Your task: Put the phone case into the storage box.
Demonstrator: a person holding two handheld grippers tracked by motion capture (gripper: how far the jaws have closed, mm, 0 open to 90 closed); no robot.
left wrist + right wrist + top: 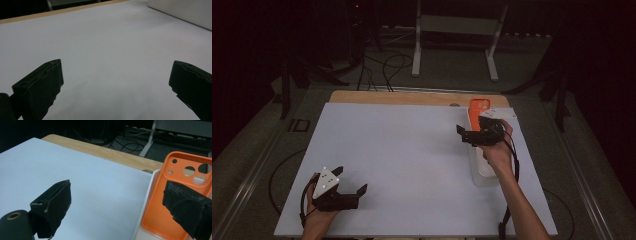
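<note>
Orange silicone or soft plastic, this is what the phone case (175, 205) looks made of, and it lies with its hollow side up in a white tray (146, 202) at the right part of the surface (412, 155), its camera holes pointing to the far edge. Our right tongs (472, 134) hang just above the tray, wide open and holding nothing; in the right gripper view one jaw is over the case and the other is over the bare white sheet. Our left tongs (349, 181) rest near the front left corner, also wide open and empty, well apart from the case. We judge that the case is very light and a little flexible, so it may bend or slide if it is pushed flat. A good place to take hold is probably the thin side wall, one jaw inside the hollow and one outside, because the back is too wide for the jaws. The tray wall stands close to this edge, which may hinder the outer jaw.
</note>
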